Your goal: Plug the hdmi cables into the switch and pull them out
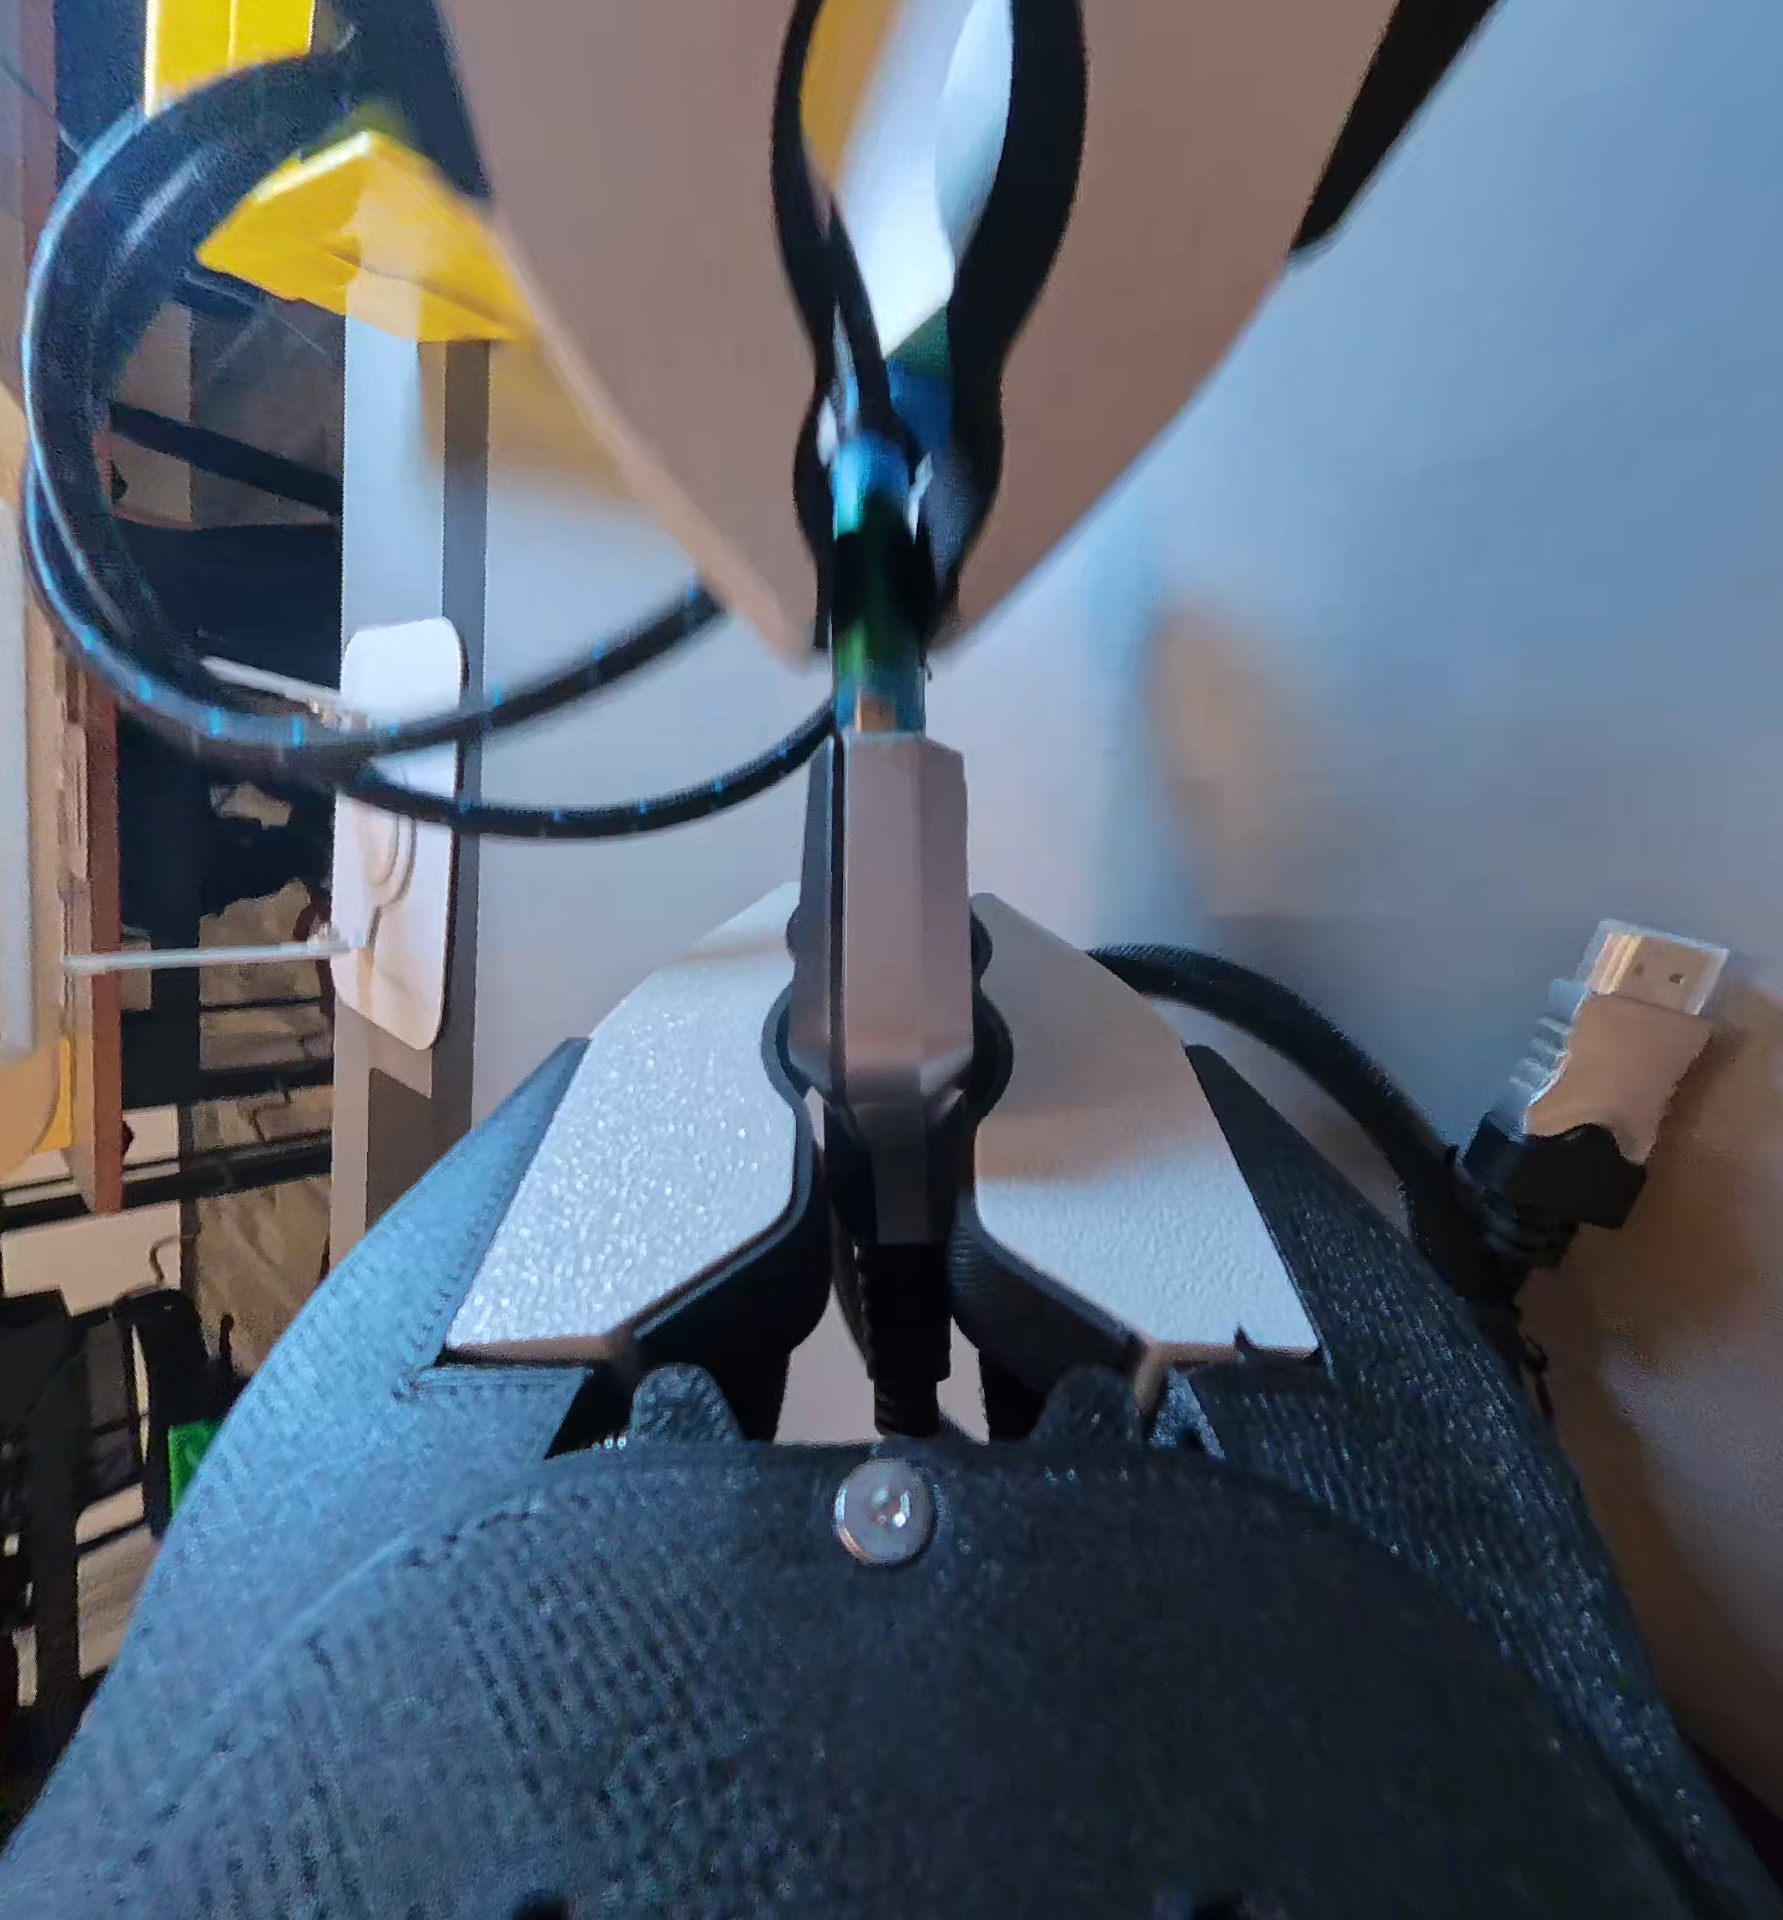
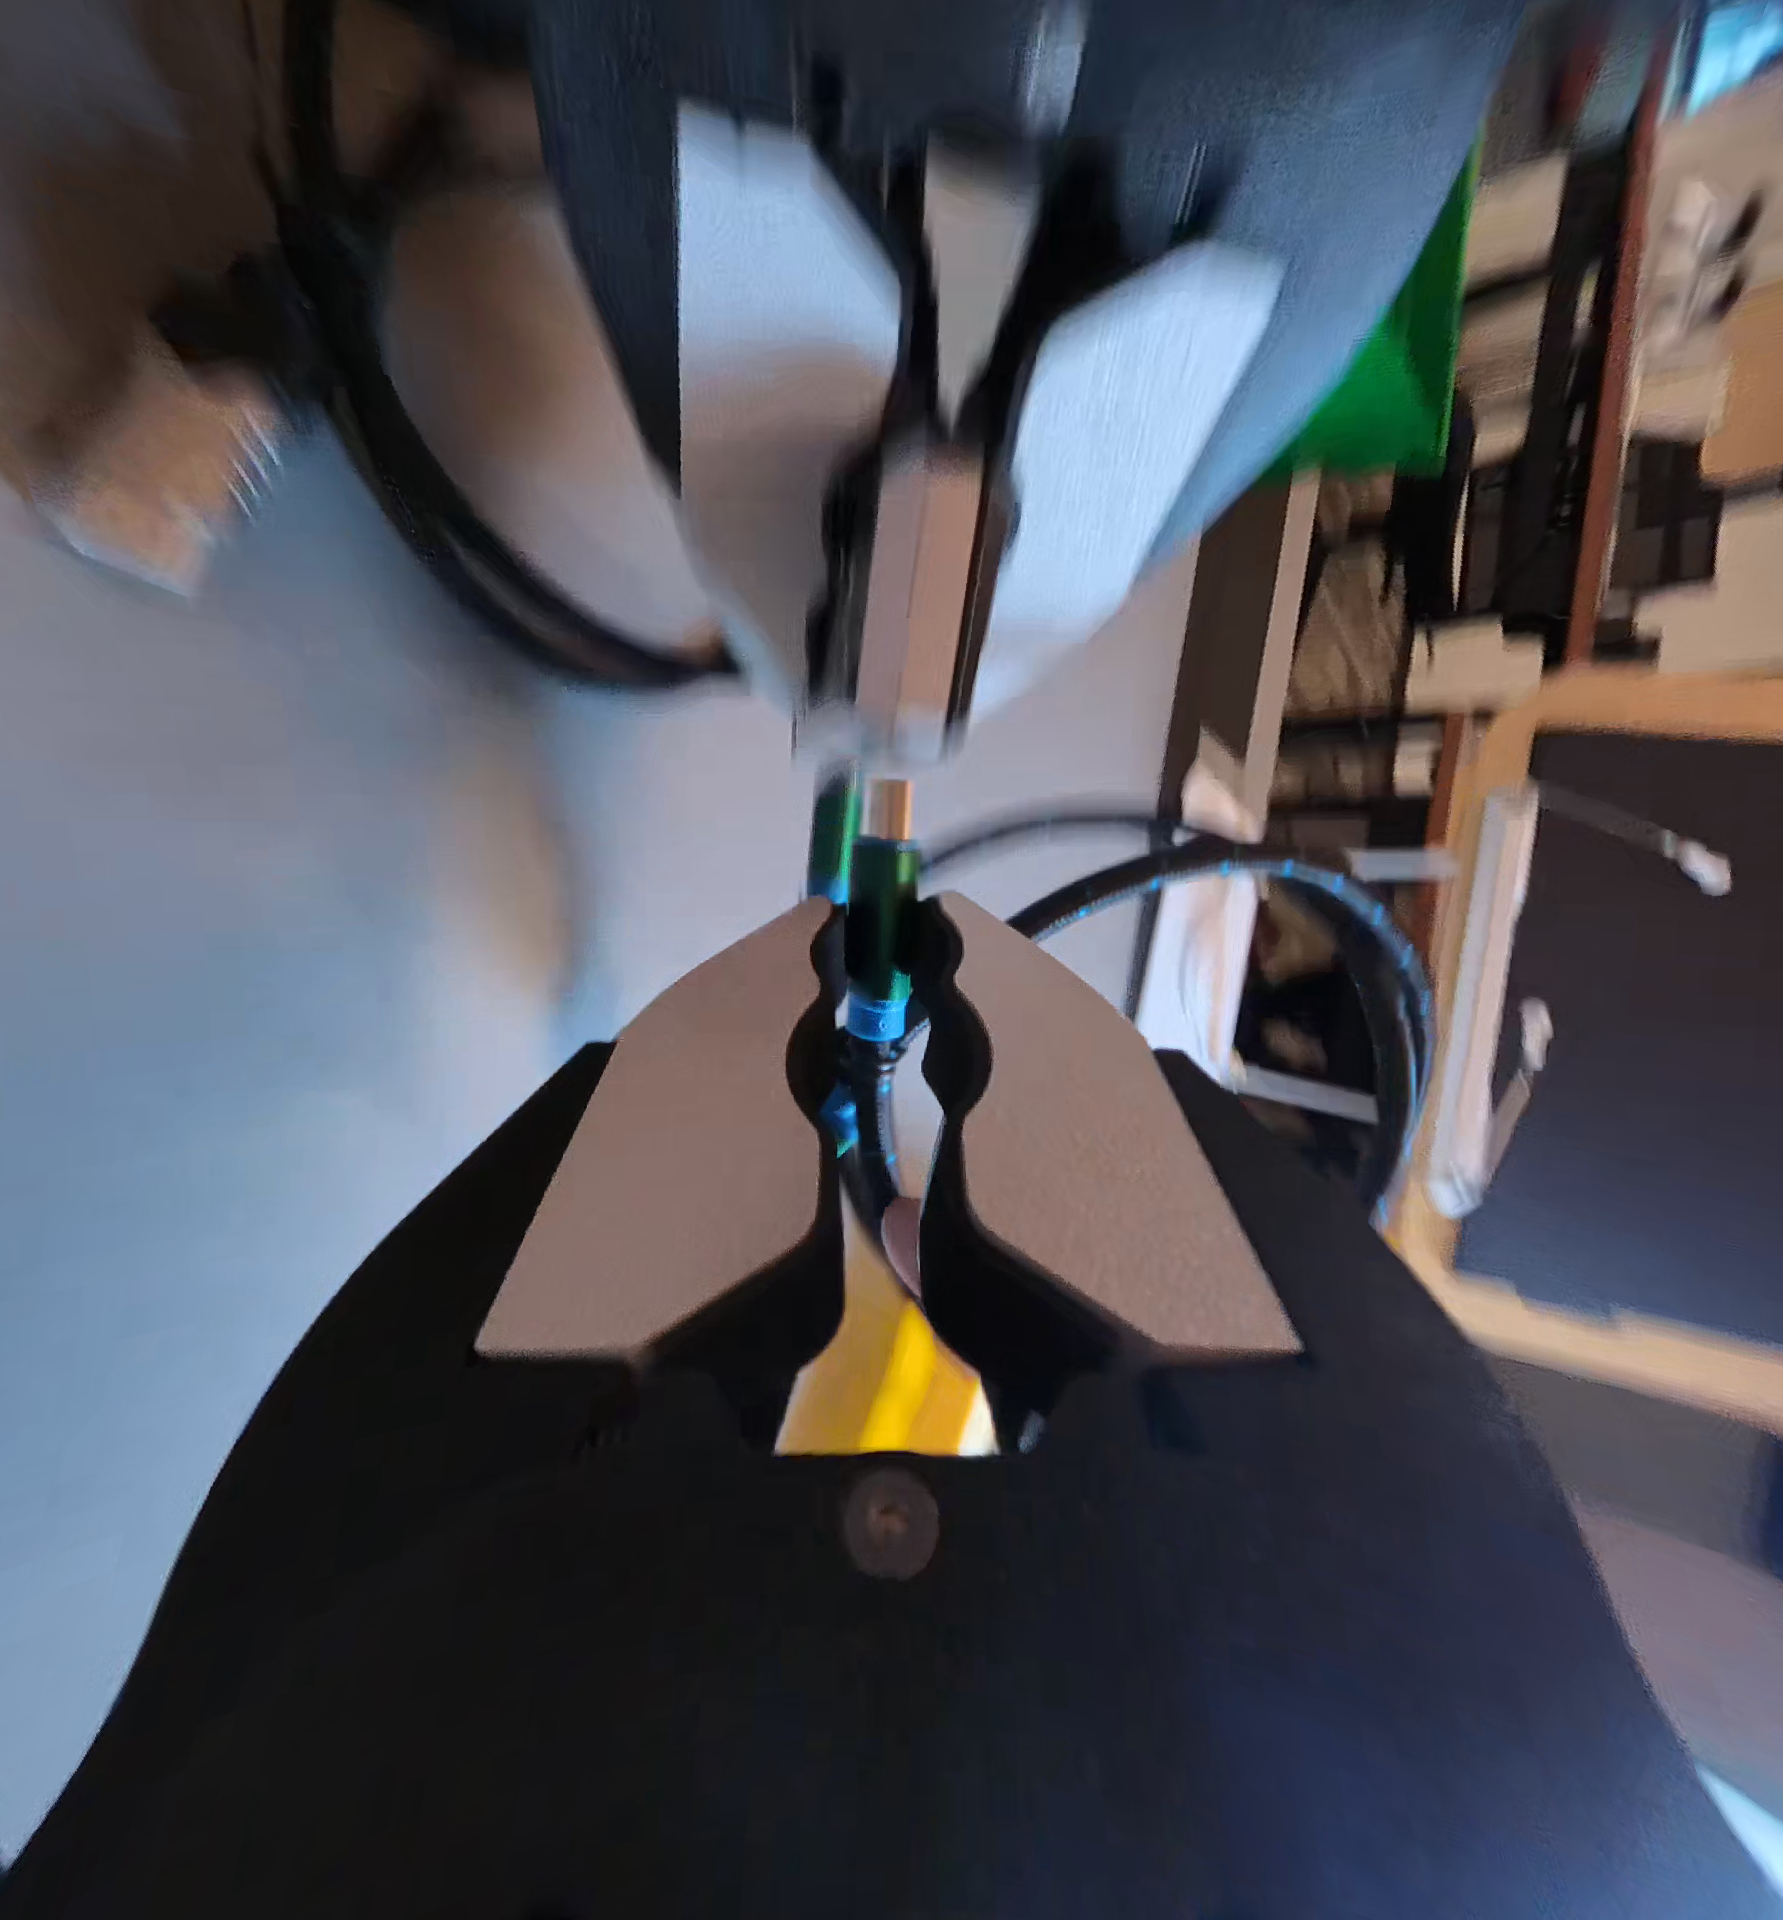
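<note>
My left gripper (image 1: 882,935) is shut on the grey switch body (image 1: 892,935), which has a black cable running out behind it. My right gripper (image 2: 882,914) is shut on a green HDMI plug (image 2: 876,935) with a blue ring. The plug's metal tip (image 2: 892,816) meets the end of the switch (image 2: 918,603); how deep it sits I cannot tell. Each gripper faces the other, so the right gripper (image 1: 871,623) shows at the top of the left wrist view and the left gripper (image 2: 882,717) shows blurred in the right wrist view. A second HDMI plug (image 1: 1635,1023), grey with a gold tip, lies loose on the table at the right.
The green plug's braided black cable (image 1: 87,520) loops off to the left. The pale table top (image 1: 1386,623) lies behind. Shelving and a white post (image 1: 388,727) stand at the left. A wood-framed black board (image 2: 1645,1039) is at the right of the right wrist view.
</note>
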`<state>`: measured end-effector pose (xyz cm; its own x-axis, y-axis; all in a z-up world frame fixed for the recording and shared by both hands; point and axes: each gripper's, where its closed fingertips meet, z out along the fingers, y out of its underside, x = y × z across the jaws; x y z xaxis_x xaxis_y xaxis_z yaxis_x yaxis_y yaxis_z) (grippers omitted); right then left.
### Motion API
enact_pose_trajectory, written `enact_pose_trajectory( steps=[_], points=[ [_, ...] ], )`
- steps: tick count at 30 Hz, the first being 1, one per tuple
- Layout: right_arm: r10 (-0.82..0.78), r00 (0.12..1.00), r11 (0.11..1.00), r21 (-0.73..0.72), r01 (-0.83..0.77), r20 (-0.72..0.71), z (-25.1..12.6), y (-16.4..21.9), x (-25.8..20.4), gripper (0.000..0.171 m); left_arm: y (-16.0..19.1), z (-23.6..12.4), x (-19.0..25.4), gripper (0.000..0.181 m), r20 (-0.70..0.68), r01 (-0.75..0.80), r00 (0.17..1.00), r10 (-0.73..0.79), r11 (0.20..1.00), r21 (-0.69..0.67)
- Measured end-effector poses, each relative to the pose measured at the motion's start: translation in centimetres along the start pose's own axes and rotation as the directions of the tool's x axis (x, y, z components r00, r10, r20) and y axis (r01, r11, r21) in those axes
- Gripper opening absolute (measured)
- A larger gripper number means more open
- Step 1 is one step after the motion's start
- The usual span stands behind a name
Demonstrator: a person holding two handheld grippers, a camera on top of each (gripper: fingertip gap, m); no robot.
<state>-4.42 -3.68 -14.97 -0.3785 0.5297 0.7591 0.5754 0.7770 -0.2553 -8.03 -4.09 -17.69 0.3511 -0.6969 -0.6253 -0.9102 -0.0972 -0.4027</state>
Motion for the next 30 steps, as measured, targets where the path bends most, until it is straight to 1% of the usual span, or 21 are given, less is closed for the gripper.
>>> enact_pose_trajectory(
  steps=[1,2,3,5,6,8,11,13,15,18,20,23,24,26,27,28,30],
  points=[
    [-0.024,0.999,0.993,-0.12,0.021,-0.027,-0.1,2.8,0.6,0.012,1.3,-0.1,-0.8,0.024,0.028,0.015,1.0,-0.014,0.999,-0.042],
    [0.024,0.999,0.988,-0.15,-0.029,-0.035,-0.6,5.2,0.9,0.012,3.3,-0.2,-2.1,0.025,0.073,0.048,0.996,-0.041,0.995,-0.089],
    [0.099,0.994,0.987,-0.122,-0.105,-0.049,-1.4,6.6,1.3,0.012,5.4,-0.4,-3.3,0.025,0.106,0.099,0.991,-0.086,0.988,-0.118],
    [0.157,0.978,0.977,-0.124,-0.174,-0.135,-3.7,9.2,2.9,0.012,8.1,-1.3,-4.7,0.025,0.137,0.168,0.979,-0.151,0.978,-0.126],
    [0.197,0.966,0.971,-0.106,-0.216,-0.169,-4.8,9.9,3.8,0.012,8.4,-1.5,-4.9,0.025,0.133,0.199,0.974,-0.185,0.975,-0.101],
    [0.244,0.942,0.959,-0.088,-0.27,-0.231,-6.8,11.3,5.9,0.012,7.7,-1.8,-5.0,0.025,0.099,0.246,0.965,-0.243,0.969,-0.025],
    [0.322,0.905,0.933,-0.069,-0.354,-0.28,-8.5,13.6,8.7,0.012,6.1,-2.2,-5.1,0.025,0.083,0.25,0.964,-0.253,0.967,0.044],
    [0.372,0.883,0.898,-0.132,-0.42,-0.285,-8.3,16.6,9.8,0.012,4.9,-2.4,-4.7,0.025,0.035,0.271,0.96,-0.277,0.956,0.116],
    [0.425,0.857,0.853,-0.187,-0.487,-0.292,-7.0,19.7,10.6,0.012,3.9,-2.7,-4.6,0.025,0.014,0.287,0.956,-0.293,0.942,0.173],
    [0.527,0.821,0.745,-0.344,-0.571,-0.22,-3.4,24.4,9.1,0.012,2.9,-3.0,-4.6,0.025,-0.02,0.318,0.946,-0.323,0.916,0.245],
    [0.578,0.795,0.691,-0.407,-0.597,-0.183,-1.1,26.4,7.7,0.014,2.5,-3.2,-4.5,0.025,-0.041,0.332,0.942,-0.334,0.902,0.275],
    [0.681,0.72,0.64,-0.369,-0.674,-0.135,1.1,26.3,6.8,0.035,2.5,-3.1,-4.4,0.025,-0.046,0.331,0.943,-0.331,0.904,0.272],
    [0.699,0.701,0.639,-0.316,-0.701,-0.142,1.2,25.6,7.3,0.04,2.5,-3.0,-4.3,0.025,-0.049,0.33,0.943,-0.33,0.904,0.27],
    [0.744,0.659,0.648,-0.12,-0.752,-0.115,0.6,22.4,9.1,0.041,2.5,-2.9,-4.2,0.025,-0.055,0.331,0.943,-0.329,0.904,0.27],
    [0.746,0.659,0.661,-0.019,-0.75,-0.094,-0.1,20.3,10.0,0.042,2.5,-2.8,-4.2,0.025,-0.056,0.331,0.943,-0.328,0.905,0.268],
    [0.731,0.678,0.682,0.07,-0.728,-0.068,-1.0,17.9,10.7,0.042,2.5,-2.7,-4.1,0.025,-0.056,0.33,0.943,-0.327,0.906,0.265],
    [0.662,0.749,0.737,0.188,-0.65,-0.006,-2.7,12.7,10.8,0.042,2.6,-2.4,-4.0,0.025,-0.051,0.324,0.946,-0.321,0.912,0.253]
  ],
)
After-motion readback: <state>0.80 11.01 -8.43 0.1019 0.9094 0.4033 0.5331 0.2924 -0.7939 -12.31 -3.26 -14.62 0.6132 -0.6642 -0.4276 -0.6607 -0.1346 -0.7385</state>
